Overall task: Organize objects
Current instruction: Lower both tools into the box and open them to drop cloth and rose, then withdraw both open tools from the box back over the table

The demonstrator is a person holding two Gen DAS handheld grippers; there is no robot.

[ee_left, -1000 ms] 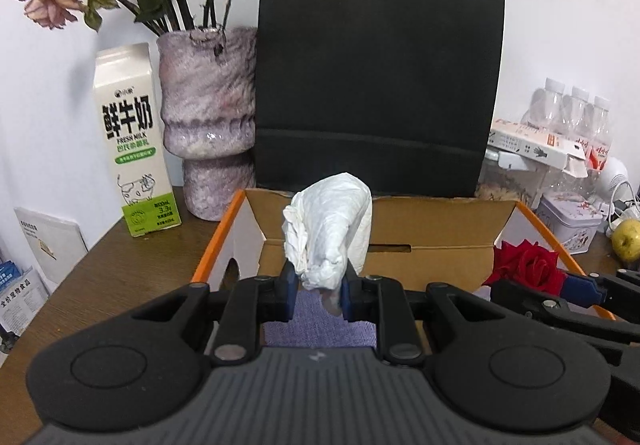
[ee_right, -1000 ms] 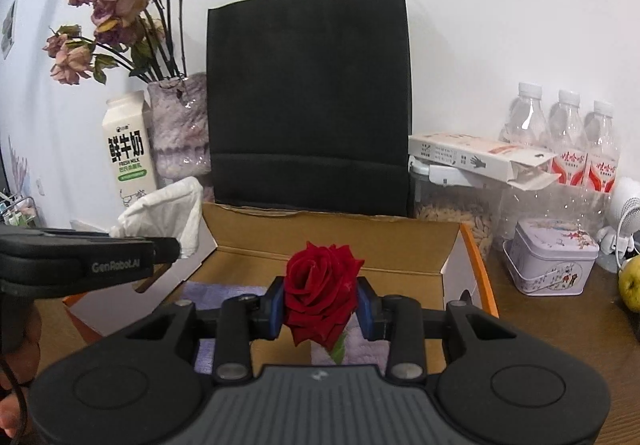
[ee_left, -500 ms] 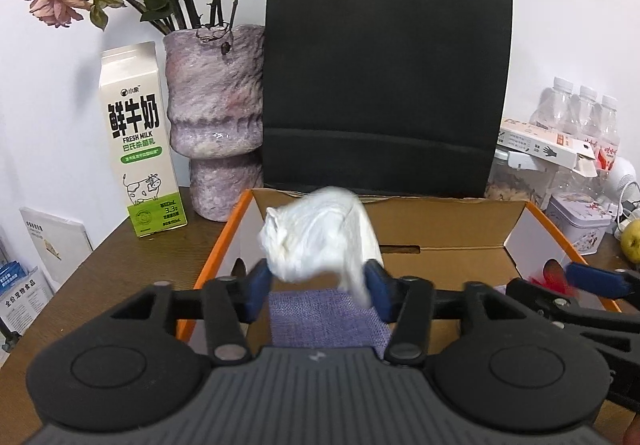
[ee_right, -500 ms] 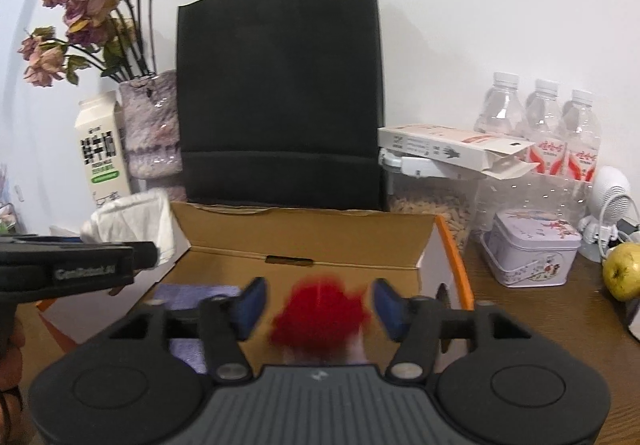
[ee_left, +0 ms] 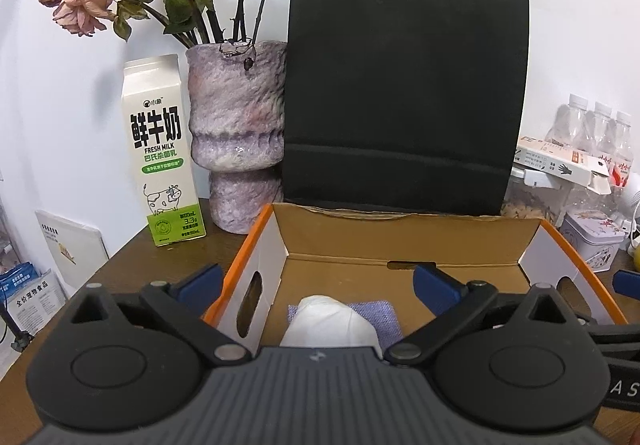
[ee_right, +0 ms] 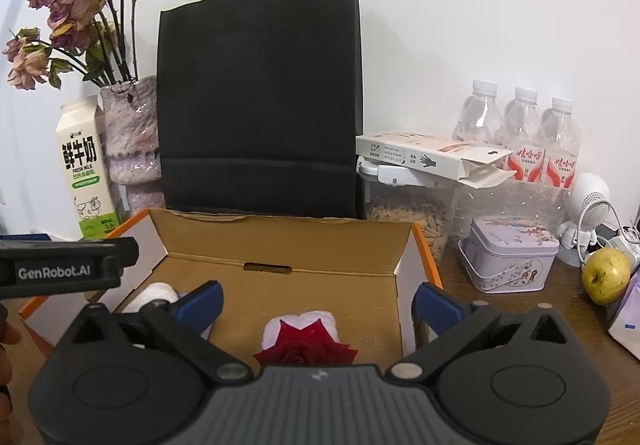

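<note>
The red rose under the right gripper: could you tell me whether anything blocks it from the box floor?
Nothing visible does. The red rose already lies inside the cardboard box, below the open right gripper, beside a white cloth.

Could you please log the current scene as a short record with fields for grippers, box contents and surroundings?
left gripper: open, above the box
right gripper: open, above the box
cardboard box: open, orange-edged, on the table
white tissue wad: lying in the box on a purple cloth
red rose: lying in the box
behind box: black paper bag, vase, milk carton
</note>
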